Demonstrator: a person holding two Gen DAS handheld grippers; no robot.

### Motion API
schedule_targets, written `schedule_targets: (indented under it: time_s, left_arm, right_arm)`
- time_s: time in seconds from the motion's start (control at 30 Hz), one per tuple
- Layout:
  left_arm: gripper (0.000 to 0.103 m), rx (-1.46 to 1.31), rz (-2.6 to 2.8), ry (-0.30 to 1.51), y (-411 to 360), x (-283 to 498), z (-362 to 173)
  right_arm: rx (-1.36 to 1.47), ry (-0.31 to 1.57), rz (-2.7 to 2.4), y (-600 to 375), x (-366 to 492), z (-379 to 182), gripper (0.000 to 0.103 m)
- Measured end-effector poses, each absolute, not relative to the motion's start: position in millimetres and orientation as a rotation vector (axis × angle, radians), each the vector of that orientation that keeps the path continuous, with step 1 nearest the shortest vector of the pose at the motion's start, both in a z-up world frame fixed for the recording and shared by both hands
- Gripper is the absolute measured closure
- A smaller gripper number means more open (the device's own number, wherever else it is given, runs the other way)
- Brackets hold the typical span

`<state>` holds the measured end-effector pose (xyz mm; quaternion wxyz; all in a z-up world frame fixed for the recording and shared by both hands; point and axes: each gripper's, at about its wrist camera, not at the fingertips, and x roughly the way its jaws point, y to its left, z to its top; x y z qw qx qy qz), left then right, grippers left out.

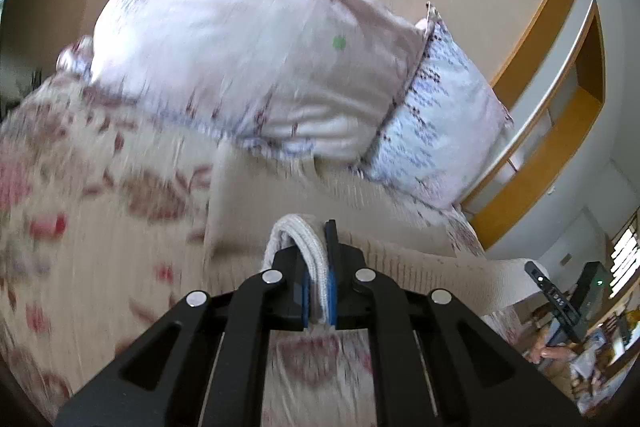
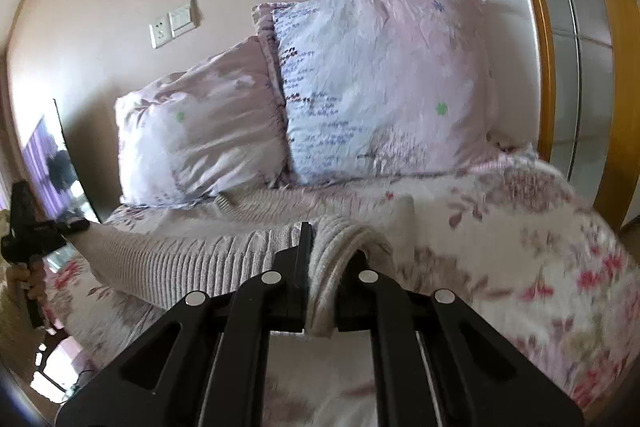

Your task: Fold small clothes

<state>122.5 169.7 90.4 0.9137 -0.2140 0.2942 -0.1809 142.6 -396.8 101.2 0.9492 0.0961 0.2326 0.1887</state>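
A cream ribbed knit garment point(image 1: 400, 227) is stretched above the floral bedspread point(image 1: 80, 187). My left gripper point(image 1: 318, 267) is shut on one bunched edge of it, the fabric pinched between its blue-lined pads. In the right wrist view the same knit garment point(image 2: 192, 259) spans leftward from my right gripper point(image 2: 324, 267), which is shut on its other edge. The left gripper point(image 2: 28, 227) shows at the far left of that view, held by a hand. The right gripper point(image 1: 556, 291) appears at the right edge of the left wrist view.
Two pale floral pillows point(image 2: 384, 87) point(image 2: 200, 131) lean against the beige wall at the head of the bed. Wall switches point(image 2: 174, 23) sit above them. A wooden-trimmed wardrobe point(image 2: 568, 47) stands to the right of the bed.
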Motion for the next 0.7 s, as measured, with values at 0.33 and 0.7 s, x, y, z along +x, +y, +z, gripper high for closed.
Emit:
schedule_targets:
  time_s: [0.33,0.7]
  left_arm:
    - [0.097,-0.479,-0.295,0.624,152.0,232.9,98.1]
    - [0.096,-0.596,-0.22,0.852,152.3,297.7,15.5]
  right_arm:
    - [0.306,0.524,0.345,-390.4,250.7,91.7,0.095]
    - [0.536,0.894,0.245,-390.4,341.5,-10.6,0.089]
